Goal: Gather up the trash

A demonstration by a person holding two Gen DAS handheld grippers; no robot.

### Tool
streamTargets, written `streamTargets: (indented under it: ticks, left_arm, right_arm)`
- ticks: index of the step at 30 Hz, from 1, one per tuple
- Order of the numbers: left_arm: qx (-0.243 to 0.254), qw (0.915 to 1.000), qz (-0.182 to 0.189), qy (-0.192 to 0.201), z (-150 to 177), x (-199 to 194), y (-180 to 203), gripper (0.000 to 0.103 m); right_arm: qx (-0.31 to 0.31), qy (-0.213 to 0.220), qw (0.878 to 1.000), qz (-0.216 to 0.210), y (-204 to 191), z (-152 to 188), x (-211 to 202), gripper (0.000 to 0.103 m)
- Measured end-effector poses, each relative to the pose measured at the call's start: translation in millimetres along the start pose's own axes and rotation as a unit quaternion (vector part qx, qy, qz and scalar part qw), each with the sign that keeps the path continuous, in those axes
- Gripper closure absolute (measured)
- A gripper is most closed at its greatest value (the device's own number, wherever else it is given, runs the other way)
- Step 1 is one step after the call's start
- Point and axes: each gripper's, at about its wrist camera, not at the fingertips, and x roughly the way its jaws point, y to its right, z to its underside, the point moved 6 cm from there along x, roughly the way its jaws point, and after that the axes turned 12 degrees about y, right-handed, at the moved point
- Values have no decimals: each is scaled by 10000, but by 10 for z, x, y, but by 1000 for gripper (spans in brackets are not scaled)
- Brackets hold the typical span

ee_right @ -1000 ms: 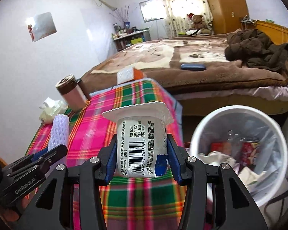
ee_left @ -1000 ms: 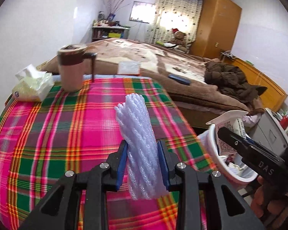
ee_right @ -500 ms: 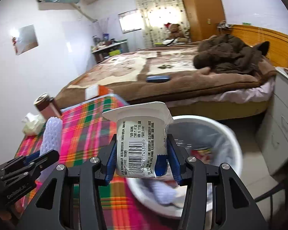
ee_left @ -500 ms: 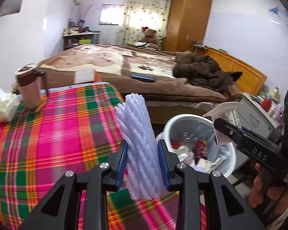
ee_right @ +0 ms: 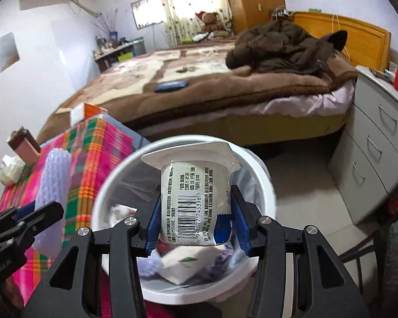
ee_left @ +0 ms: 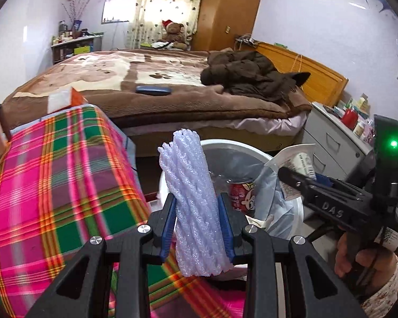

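Note:
My left gripper (ee_left: 197,225) is shut on a roll of white foam netting (ee_left: 192,201) and holds it upright over the near rim of the white trash bin (ee_left: 233,145). My right gripper (ee_right: 195,228) is shut on a white yogurt cup (ee_right: 196,201) with a barcode and a peeled lid, directly above the open bin (ee_right: 119,169). The bin holds a clear liner, a red can (ee_left: 238,194) and crumpled paper. The right gripper also shows in the left wrist view (ee_left: 289,172), and the foam netting shows in the right wrist view (ee_right: 53,182).
The plaid-covered table (ee_left: 53,175) is left of the bin, with a brown mug (ee_right: 24,143) and a tissue pack (ee_right: 9,169) at its far side. A bed (ee_left: 159,87) with a brown coat lies behind. Grey drawers (ee_right: 376,148) stand right of the bin.
Both grippers have swung right, from above the table to above the trash bin. Each still holds its item; the yogurt cup now sits over the bin's opening.

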Motion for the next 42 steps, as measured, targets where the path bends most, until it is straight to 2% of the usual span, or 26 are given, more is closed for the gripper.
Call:
streamTargets:
  ticks: [8,10,11,12,13,14,24,28,33,36,39,42]
  left_arm:
    - [67,9997,62,-216,71,209,164,68]
    - [86,9997,39,-225,77,221,173,60]
    - [59,9997,19,-228,80,213,166,56]
    - [49,9997,14,-221,72,212,169,46]
    - [52,9998,4,-206,70,198,165,37]
    - [48,9998,-24,-190,66,185,150,36]
    - [-24,9994,-337,-16,57,-32,-24,31]
    - [-122,9986,-519,75,79,-197,-127,30]
    - [-139,9956,-844,378,82,-505,-253,30]
    - [-183,9923,-1096,549,103,-694,-347,26]
    - [-221,9875,-1390,706,146,-887,-462,25]
    - [-291,9846,-1526,796,196,-1046,-557,25]
  right_arm:
    - [-134,-256,9993,-225,88,70,85,54]
    - [-197,-286,9992,-216,90,84,94,54]
    - [-238,-307,9990,-238,79,92,94,50]
    - [-258,-300,9989,-236,82,86,101,43]
    - [-285,-273,9989,-234,72,82,93,40]
    - [-317,-248,9989,-235,56,78,78,38]
    - [-266,9,9994,-202,-24,27,-75,37]
    - [-274,191,9987,-381,-156,15,-210,37]
    - [-491,510,9948,-732,-445,27,-393,37]
    - [-627,725,9911,-928,-615,43,-491,37]
    - [-721,761,9891,-1036,-753,73,-543,37]
    - [-733,793,9875,-1145,-831,94,-587,37]
